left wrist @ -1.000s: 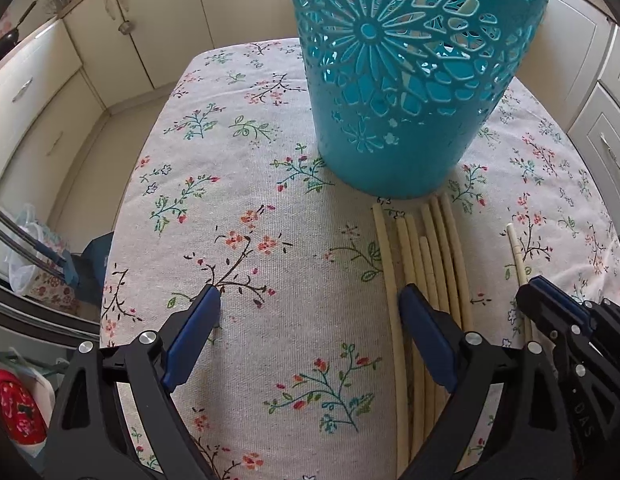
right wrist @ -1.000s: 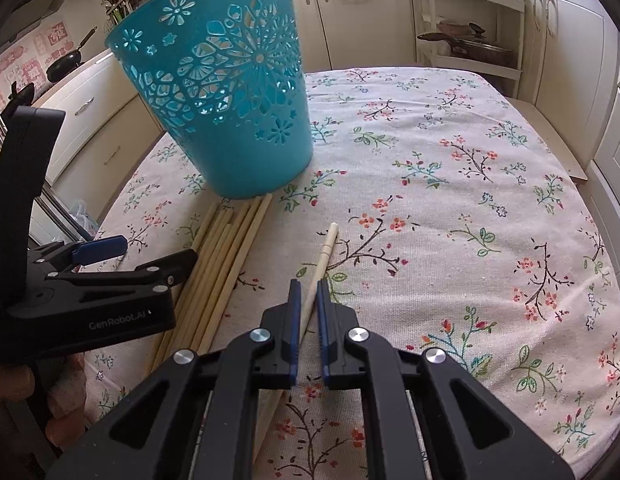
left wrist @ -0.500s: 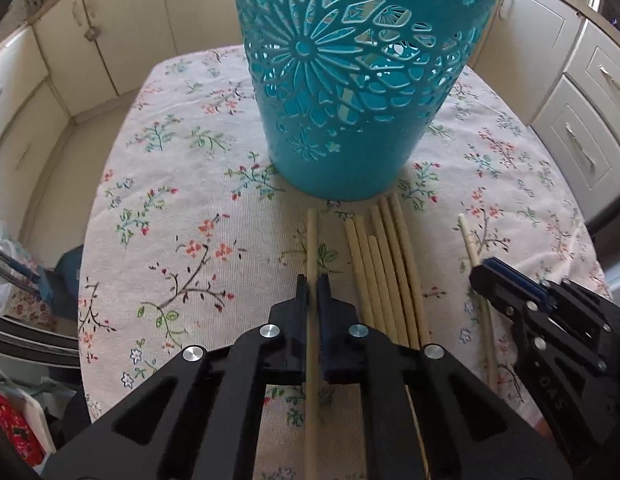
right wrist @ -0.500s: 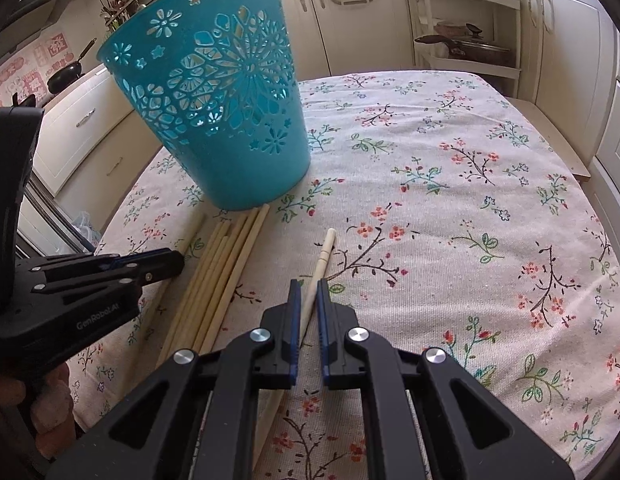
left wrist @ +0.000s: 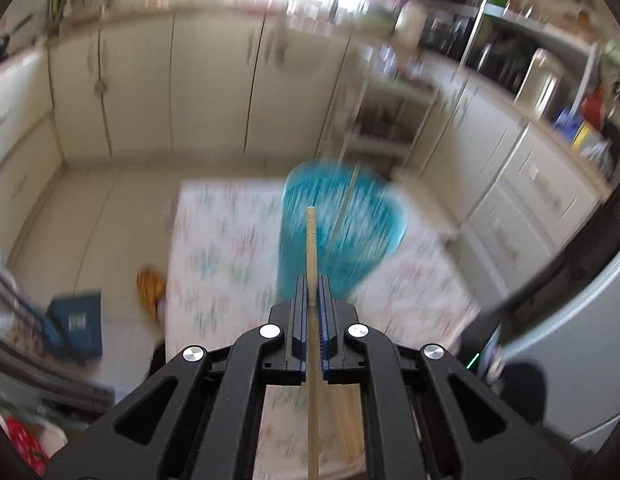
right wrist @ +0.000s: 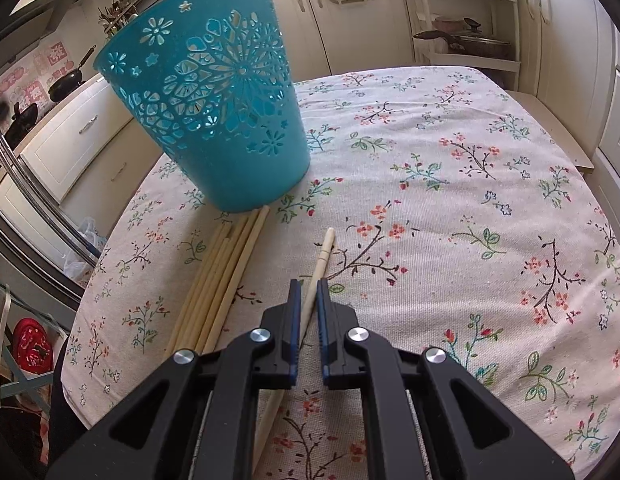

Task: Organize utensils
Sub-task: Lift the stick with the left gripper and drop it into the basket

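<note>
My left gripper [left wrist: 312, 284] is shut on a pale wooden chopstick [left wrist: 312, 248] and holds it high over the table, its tip towards the teal cut-out basket [left wrist: 342, 232] below; this view is blurred. In the right wrist view the basket [right wrist: 213, 100] stands upright on the floral tablecloth [right wrist: 470, 200]. A bundle of several chopsticks [right wrist: 217, 280] lies in front of it. Low over the cloth, my right gripper [right wrist: 305, 288] is shut on a single chopstick [right wrist: 324, 256] that lies to the right of the bundle.
Cream kitchen cabinets surround the table. A white shelf with pans [right wrist: 466, 40] stands behind it. A blue box [left wrist: 75, 320] and a red item [right wrist: 29, 344] sit on the floor at the left. The cloth to the right of the chopsticks is bare.
My left gripper shut on the leftmost chopstick of the bundle and rose high with it, leaving the right wrist view. The right gripper has stayed still on its chopstick.
</note>
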A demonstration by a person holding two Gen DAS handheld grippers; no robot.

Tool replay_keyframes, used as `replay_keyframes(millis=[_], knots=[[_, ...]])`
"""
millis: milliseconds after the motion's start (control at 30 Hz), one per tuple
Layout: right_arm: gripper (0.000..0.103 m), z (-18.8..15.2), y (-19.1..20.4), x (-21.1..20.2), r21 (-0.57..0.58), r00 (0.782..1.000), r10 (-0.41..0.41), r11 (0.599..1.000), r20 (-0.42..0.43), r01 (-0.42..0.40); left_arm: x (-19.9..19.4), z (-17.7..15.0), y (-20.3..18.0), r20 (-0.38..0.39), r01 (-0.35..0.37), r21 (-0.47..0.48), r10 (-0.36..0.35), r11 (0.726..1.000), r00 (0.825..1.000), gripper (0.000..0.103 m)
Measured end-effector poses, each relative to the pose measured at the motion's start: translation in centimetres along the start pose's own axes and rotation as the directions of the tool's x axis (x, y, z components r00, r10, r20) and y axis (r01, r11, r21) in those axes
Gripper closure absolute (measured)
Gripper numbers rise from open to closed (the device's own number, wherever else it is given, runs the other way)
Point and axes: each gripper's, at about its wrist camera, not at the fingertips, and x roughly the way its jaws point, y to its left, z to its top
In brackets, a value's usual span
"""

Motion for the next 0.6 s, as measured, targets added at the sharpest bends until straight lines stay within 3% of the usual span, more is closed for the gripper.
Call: replay_keyframes(millis=[133, 333, 467, 600], knots=[[0.094, 0.0, -0.3, -0.1, 0.005, 1.0, 0.009, 1.0, 0.0, -0.009, -0.7, 4.3, -2.2, 0.166, 0.031, 0.023, -0.034, 0.999, 0.986, 0.098], [0.094, 0.0, -0.8, -0.1, 0.017, 1.0, 0.027, 0.999, 0.001, -0.027, 3.4, 9.3, -3.9, 0.361, -0.013, -0.011, 0.016, 1.0, 0.932, 0.098], [0.094, 0.0, -0.8, -0.1, 0.023, 0.999, 0.035, 0.999, 0.002, -0.035, 6.9, 9.9, -3.8, 0.393, -0.062, -0.042, 0.074, 0.997, 0.916, 0.098], [0.094, 0.1, -1.1, -0.1, 0.027, 0.999, 0.043, 0.999, 0.002, -0.043, 10.2, 9.3, -3.8, 0.368, -0.108, -0.054, 0.12, 0.993, 0.922, 0.098]])
